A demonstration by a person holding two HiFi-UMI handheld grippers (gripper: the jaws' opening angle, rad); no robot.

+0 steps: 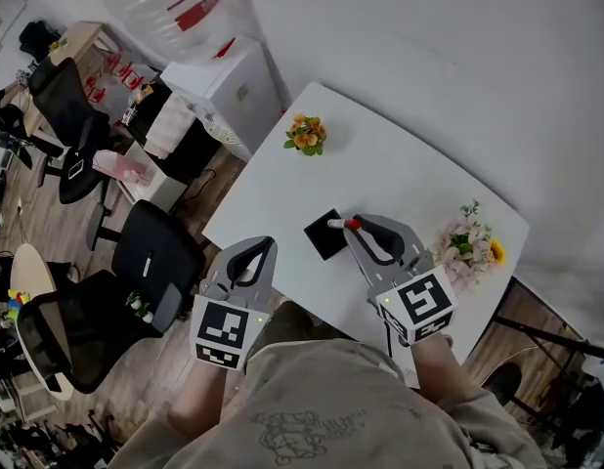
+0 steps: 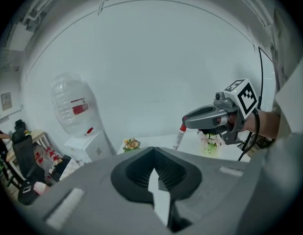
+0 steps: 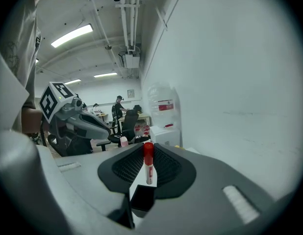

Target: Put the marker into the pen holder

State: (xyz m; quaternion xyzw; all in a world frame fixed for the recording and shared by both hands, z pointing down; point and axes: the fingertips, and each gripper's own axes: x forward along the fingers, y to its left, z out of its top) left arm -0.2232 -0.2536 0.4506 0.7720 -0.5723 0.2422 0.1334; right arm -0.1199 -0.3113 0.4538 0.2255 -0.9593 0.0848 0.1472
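My right gripper point(image 1: 355, 226) is shut on a white marker with a red cap point(image 1: 343, 224), held just above the table. In the right gripper view the marker point(image 3: 148, 163) stands upright between the jaws, red cap up. The black pen holder point(image 3: 141, 198) lies directly beneath it. In the head view the pen holder point(image 1: 324, 234) sits on the white table point(image 1: 400, 174), just left of the marker. My left gripper point(image 1: 267, 246) hovers over the table's near-left edge, shut and empty. From the left gripper view I see the right gripper point(image 2: 210, 117) and its marker point(image 2: 179, 137).
An orange flower pot point(image 1: 305, 133) stands at the table's far left, and a pink bouquet with a sunflower point(image 1: 468, 247) at the right. A water dispenser point(image 1: 229, 86) and black office chairs point(image 1: 151, 262) stand left of the table. A white wall lies behind it.
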